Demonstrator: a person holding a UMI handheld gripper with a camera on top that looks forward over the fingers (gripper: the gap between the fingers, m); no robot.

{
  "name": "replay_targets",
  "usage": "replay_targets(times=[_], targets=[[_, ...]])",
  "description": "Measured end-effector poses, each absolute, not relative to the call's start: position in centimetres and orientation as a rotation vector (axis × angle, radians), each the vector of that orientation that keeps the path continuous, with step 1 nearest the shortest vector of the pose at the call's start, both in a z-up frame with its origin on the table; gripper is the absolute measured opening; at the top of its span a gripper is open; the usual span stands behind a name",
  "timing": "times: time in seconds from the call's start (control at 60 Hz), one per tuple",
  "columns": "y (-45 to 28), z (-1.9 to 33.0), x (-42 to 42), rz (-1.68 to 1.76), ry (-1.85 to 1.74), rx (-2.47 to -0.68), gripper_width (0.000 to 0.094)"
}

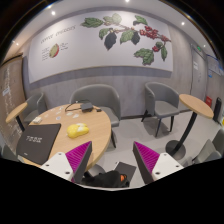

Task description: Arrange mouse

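A wide white wall mural with painted green leaves and red berries (128, 38) spans the far wall. Grey upholstered armchairs (97, 98) stand at the far edge of the round light-wood table (95, 130). A black laptop (38, 142) lies at its left edge, a yellow mouse-like object (77, 130) near the centre. The hand-held gripper (114, 162) is spread, pads (148, 157) pinching nothing, with the yellow object beyond them.

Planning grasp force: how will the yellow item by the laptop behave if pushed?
The yellow item looks small and low, so it is probably light and unlikely to tip. It lies flat on the smooth wooden table, so a push would likely slide it. Stiffness can't be told. The gripper is open, well short of it.
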State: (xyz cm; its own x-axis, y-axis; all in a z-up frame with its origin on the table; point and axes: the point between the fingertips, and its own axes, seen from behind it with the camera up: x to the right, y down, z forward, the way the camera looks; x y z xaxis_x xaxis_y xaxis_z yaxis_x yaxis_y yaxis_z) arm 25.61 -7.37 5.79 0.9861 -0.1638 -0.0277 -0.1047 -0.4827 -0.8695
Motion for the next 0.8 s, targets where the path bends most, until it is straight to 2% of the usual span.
replay_targets(times=[0.233, 0.517, 0.8], targets=[[-3.5, 3.4, 22.9, -0.047, 0.138, -2.141, 0.0850], [2.4, -1.2, 11.9, 0.114, -0.086, -2.232, 0.0837], [9.6, -1.6, 9.8, 0.086, -0.051, -2.280, 0.0832]])
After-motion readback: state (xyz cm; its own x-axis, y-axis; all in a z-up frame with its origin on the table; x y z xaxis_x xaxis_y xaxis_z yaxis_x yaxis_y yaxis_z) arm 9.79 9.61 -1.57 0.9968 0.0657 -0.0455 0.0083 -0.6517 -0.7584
